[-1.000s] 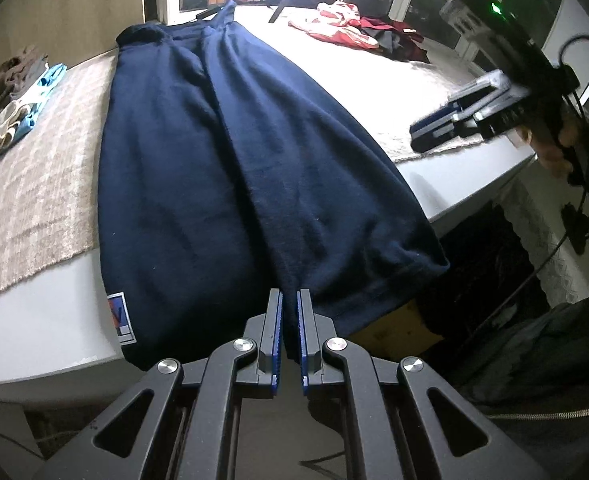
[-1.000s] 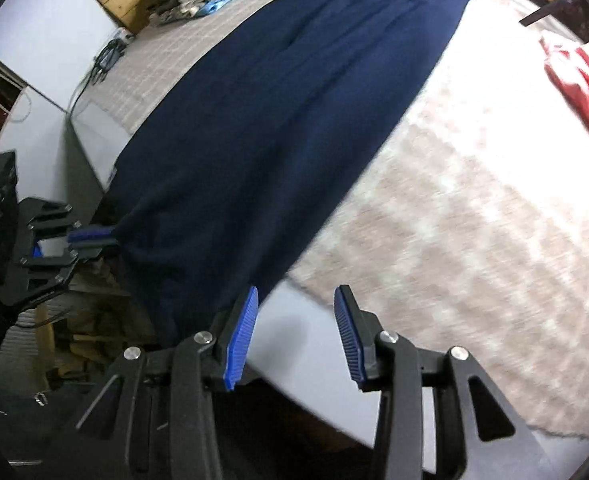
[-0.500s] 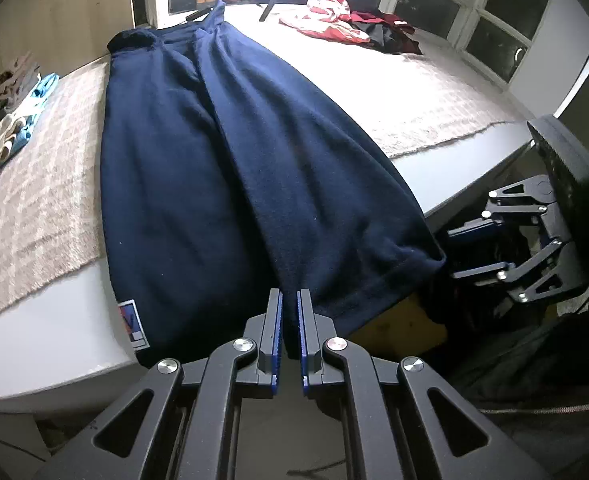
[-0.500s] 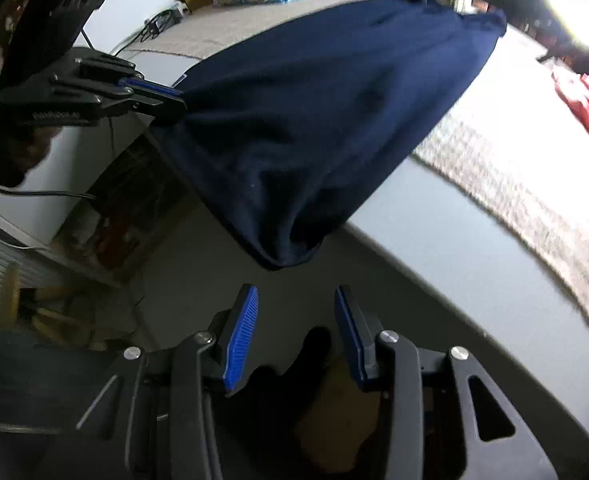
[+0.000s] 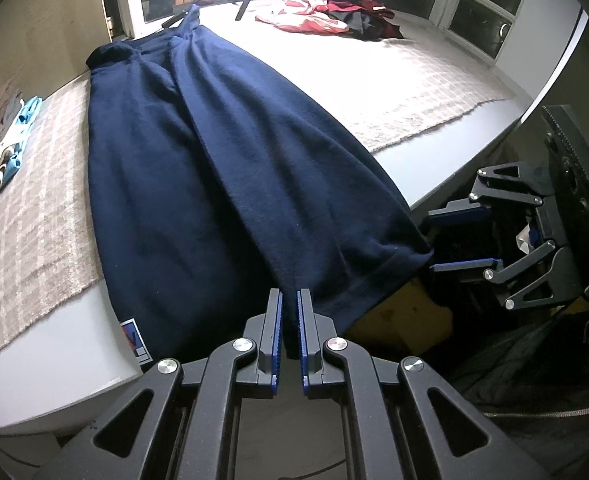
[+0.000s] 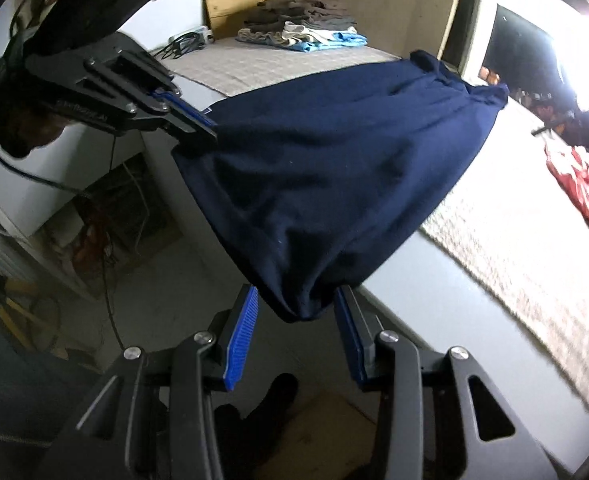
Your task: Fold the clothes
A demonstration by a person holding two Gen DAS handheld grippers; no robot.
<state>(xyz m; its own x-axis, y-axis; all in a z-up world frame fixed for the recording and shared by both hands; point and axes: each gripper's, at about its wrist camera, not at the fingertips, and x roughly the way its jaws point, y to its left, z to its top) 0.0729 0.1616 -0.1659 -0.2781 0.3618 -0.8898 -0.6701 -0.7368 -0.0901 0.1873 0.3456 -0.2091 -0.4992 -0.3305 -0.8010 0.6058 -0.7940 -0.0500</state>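
A long navy garment (image 5: 214,168) lies lengthwise on the beige mat, its hem hanging over the table's near edge. My left gripper (image 5: 289,300) is shut on the hem near the middle; it shows in the right wrist view (image 6: 198,128) clamped on the hem's left corner. My right gripper (image 6: 296,308) is open, its blue pads either side of the hanging right hem corner of the garment (image 6: 334,184). In the left wrist view the right gripper (image 5: 454,240) sits open right beside that corner.
A pile of red and dark clothes (image 5: 326,20) lies at the far end by the windows. Folded clothes (image 6: 306,28) are stacked at the far left (image 5: 2,140). The grey table edge (image 5: 446,160) drops to a cluttered floor with a cardboard box (image 5: 398,320).
My right gripper has swung down from above the table to the garment's hanging right corner and closed in around it. The left gripper has stayed shut on the hem.
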